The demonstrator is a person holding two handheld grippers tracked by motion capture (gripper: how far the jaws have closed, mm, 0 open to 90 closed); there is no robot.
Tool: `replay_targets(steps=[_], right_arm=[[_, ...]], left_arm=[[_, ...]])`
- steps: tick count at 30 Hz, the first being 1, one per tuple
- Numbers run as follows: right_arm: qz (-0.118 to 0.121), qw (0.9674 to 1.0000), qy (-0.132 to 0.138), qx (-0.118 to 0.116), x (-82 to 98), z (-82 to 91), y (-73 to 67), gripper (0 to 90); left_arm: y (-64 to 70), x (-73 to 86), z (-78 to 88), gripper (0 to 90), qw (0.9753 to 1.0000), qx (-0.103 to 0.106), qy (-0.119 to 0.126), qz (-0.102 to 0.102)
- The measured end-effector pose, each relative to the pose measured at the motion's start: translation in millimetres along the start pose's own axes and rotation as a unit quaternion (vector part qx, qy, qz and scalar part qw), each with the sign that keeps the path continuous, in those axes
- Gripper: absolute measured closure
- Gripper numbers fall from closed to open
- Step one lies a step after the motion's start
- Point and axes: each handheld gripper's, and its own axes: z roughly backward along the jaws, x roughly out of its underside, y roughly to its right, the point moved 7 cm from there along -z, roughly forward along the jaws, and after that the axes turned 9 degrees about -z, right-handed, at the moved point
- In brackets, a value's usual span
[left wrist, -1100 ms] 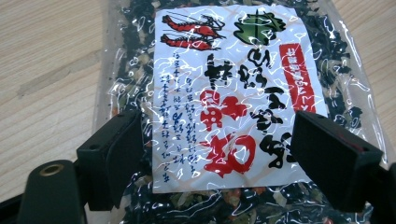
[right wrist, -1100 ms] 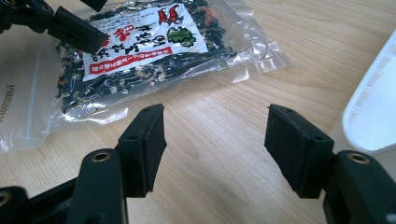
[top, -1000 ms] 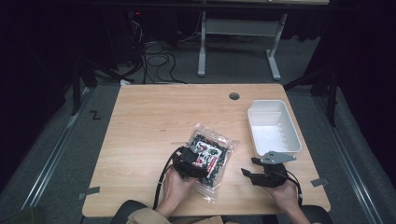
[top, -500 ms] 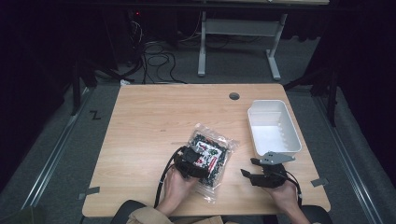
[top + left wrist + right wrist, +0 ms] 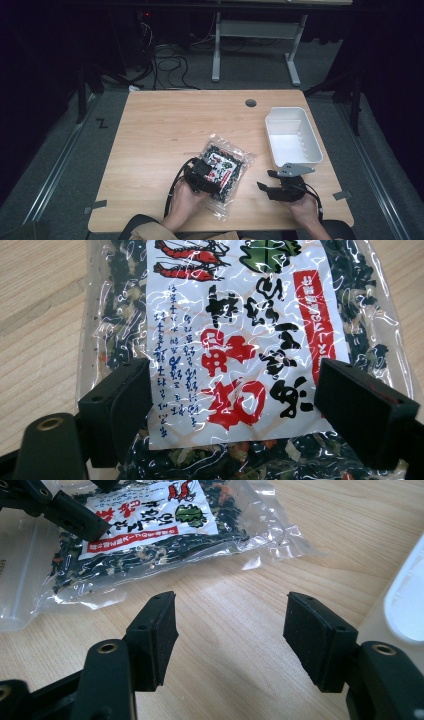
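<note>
The left gripper [image 5: 212,175] sits low over the near end of a clear crinkly packet of dried seaweed mix [image 5: 223,167]. In the left gripper view its two blocky black jaws stand spread, one on either side of the packet's [image 5: 240,340] white paper label, and have just been closing a little; the glossy film lies between them, but I cannot tell whether the pads press on it. The label bears red prawns, a green leaf and brush-style black and red lettering; around it the bag shows dark flakes flecked with orange and pale bits.

The right gripper [image 5: 272,182] rests to the right of the packet, just apart from it, near the bench's near edge. In the right gripper view its matte, squared rubber pads [image 5: 160,630] are held wide, with only bare wood between them, and the packet [image 5: 150,535] lies beyond, wrinkled and shiny, with the left gripper's [image 5: 75,512] black jaw on it.

The packet lies flat near the middle of the light, fine-grained wooden bench [image 5: 160,130], turned at an angle. To its right, farther back, stands a white rectangular plastic bin [image 5: 292,136] with rounded corners. A round cable hole [image 5: 250,103] is cut in the bench near the far edge.
</note>
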Motion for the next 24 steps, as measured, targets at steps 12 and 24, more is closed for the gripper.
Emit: replay_targets(steps=[12,24], right_arm=[[-0.003,0.9998,0.014,-0.01,-13.3,-1.6,-5.4,35.2],[-0.01,0.9982,-0.058,-0.015,-34.3,-24.8,-9.8,37.3]], left_arm=[[-2.3,8.9,5.6,17.1,0.9996,0.017,-0.001,-0.023],[-1.0,10.3,6.8,18.3,0.9993,0.021,0.001,-0.031]])
